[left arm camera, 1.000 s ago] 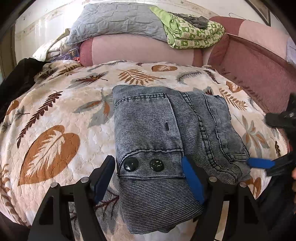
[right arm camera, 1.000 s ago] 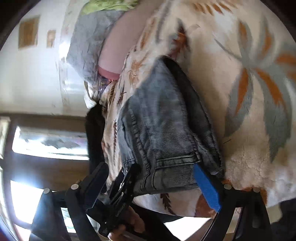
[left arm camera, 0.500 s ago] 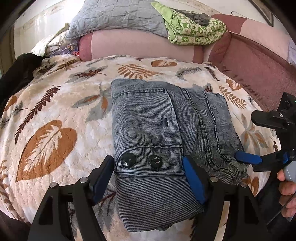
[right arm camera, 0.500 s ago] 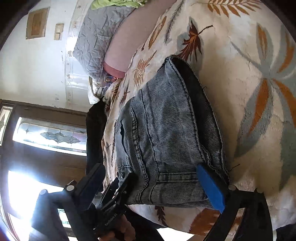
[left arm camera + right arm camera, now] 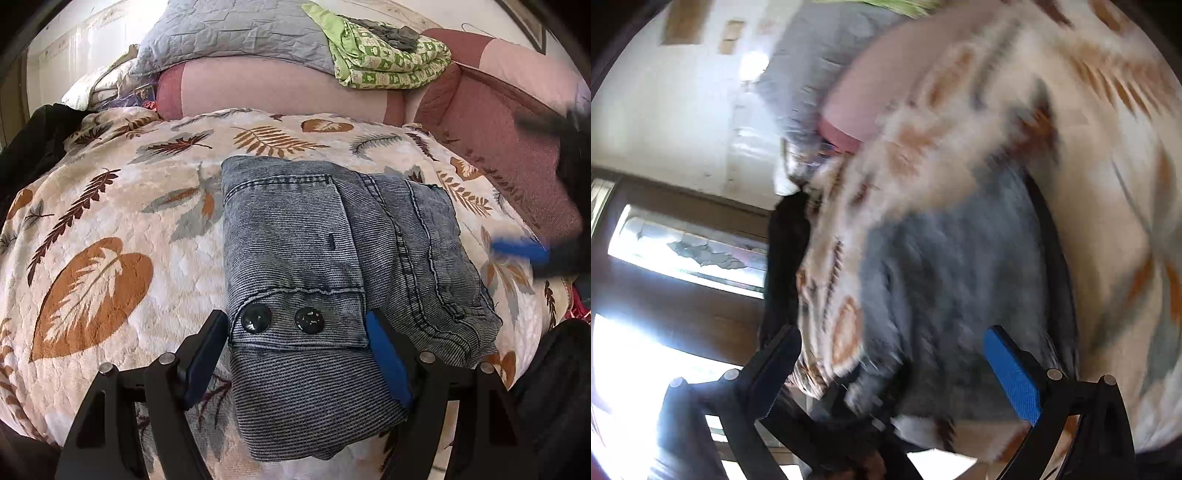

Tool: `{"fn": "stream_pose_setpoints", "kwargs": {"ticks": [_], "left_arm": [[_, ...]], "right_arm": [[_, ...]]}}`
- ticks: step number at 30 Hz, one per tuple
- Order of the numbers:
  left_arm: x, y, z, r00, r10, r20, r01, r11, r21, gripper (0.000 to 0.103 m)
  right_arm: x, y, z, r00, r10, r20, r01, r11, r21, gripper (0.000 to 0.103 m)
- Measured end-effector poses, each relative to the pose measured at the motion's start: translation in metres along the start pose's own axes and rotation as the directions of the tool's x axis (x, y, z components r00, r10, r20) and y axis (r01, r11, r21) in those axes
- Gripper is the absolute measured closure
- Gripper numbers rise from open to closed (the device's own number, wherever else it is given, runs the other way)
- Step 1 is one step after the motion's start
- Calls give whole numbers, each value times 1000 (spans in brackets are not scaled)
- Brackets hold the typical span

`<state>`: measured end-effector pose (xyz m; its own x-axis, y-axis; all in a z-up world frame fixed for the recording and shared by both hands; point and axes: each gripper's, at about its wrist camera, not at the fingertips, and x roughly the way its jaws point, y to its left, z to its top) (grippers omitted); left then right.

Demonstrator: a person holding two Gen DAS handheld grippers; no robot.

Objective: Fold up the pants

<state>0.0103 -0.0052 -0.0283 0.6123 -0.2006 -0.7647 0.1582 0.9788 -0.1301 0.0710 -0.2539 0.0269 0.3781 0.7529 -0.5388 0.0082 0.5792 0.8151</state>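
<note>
A: Where do the pants (image 5: 332, 280) sit?

B: Folded into a compact bundle on the leaf-print blanket (image 5: 110, 240), near its front edge, the buttoned flap facing up. The left gripper (image 5: 295, 354) stands wide open, its fingers either side of that flap, holding nothing.

A: And the right gripper (image 5: 890, 365)?

B: Spread wide too, nothing between its fingers. Its own view is badly blurred; in the left view it shows as a smear off the bundle's right side, apart from the cloth.

A: So what does finishing well need?

B: I judge the fold is all but done. If the left one tidies, it should press the flap flat without pinching, and draw straight back so the pads don't drag the top layer. The lower edge bulges a little; smooth that last
</note>
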Motion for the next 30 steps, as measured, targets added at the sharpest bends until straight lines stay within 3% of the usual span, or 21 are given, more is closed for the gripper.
{"fn": "stream_pose_setpoints", "kwargs": {"ticks": [5,7,9,10,11,15,20,22,24,25,29,30], "left_arm": [[1,0,0,1000,-4,-1,4,1000,-4,23],[3,1,0,1000,-4,-2,4,1000,-8,21],[4,2,0,1000,-7,-6,7,1000,-9,20],[6,1,-1,1000,-14,-11,14,1000,-7,19],[7,1,-1,1000,-12,-11,12,1000,-6,19],[8,1,-2,1000,-7,4,7,1000,4,17],[8,2,-3,1000,-12,5,12,1000,1,17],[8,2,-3,1000,-12,6,12,1000,5,17],[9,1,-3,1000,-16,1,16,1000,7,17],[9,1,-3,1000,-15,1,15,1000,7,17],[9,2,-2,1000,-23,-2,23,1000,7,17],[9,2,-2,1000,-25,-4,25,1000,4,17]], "right_arm": [[24,10,49,1000,29,-7,-29,1000,-5,2],[47,-7,60,999,-15,-49,15,1000,0,2],[68,-42,61,986,-142,-92,147,988,54,3],[76,-59,58,982,-159,-101,169,981,98,3],[72,-60,56,989,-135,-64,141,985,97,2],[62,-32,57,989,-130,-73,134,990,53,2],[66,21,72,997,-46,-55,40,993,-110,1],[88,7,78,992,-98,-77,88,989,-117,0],[111,-23,80,983,-140,-115,136,990,-48,1],[107,-23,80,988,-126,-84,123,991,-42,1],[95,3,79,981,-168,-93,162,984,-68,1],[89,14,78,985,-147,-90,138,985,-101,1]]}}
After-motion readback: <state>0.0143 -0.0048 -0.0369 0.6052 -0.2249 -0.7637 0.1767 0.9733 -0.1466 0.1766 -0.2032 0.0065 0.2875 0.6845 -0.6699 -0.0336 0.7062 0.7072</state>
